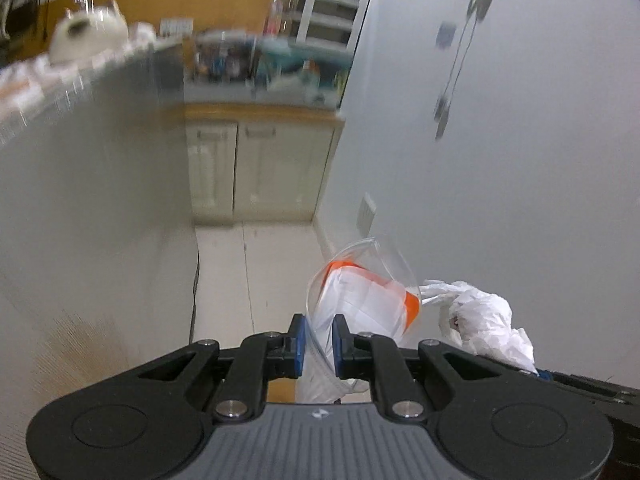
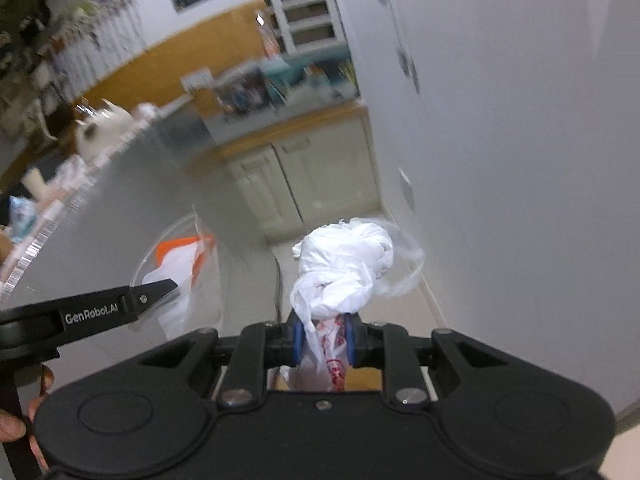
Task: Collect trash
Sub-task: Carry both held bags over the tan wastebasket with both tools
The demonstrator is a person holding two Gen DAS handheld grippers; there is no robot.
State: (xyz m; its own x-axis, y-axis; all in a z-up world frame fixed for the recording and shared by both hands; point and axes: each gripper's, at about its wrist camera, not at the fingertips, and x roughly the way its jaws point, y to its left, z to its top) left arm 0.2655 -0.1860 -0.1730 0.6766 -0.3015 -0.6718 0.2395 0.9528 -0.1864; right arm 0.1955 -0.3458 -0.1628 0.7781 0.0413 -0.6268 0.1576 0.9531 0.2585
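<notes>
My left gripper (image 1: 319, 340) is shut on a clear plastic package with orange and white contents (image 1: 372, 296), which sticks out forward past the blue pads (image 1: 299, 340). In the right wrist view that same package (image 2: 180, 264) hangs at the left with the left gripper (image 2: 170, 285) clamped on it. My right gripper (image 2: 323, 340) is shut on a crumpled white plastic bag (image 2: 344, 268) with red print near the pads. The white bag (image 1: 484, 320) also shows at the lower right of the left wrist view. Both are carried in the air above a pale tiled floor (image 1: 256, 280).
A grey counter side (image 1: 92, 200) rises on the left, a plain white wall (image 1: 500, 160) on the right. Cream cabinet doors (image 1: 256, 172) under a cluttered worktop (image 1: 264, 68) close the far end. A black cable (image 1: 196, 288) runs down by the counter. A hand (image 2: 16, 428) holds the left gripper's handle.
</notes>
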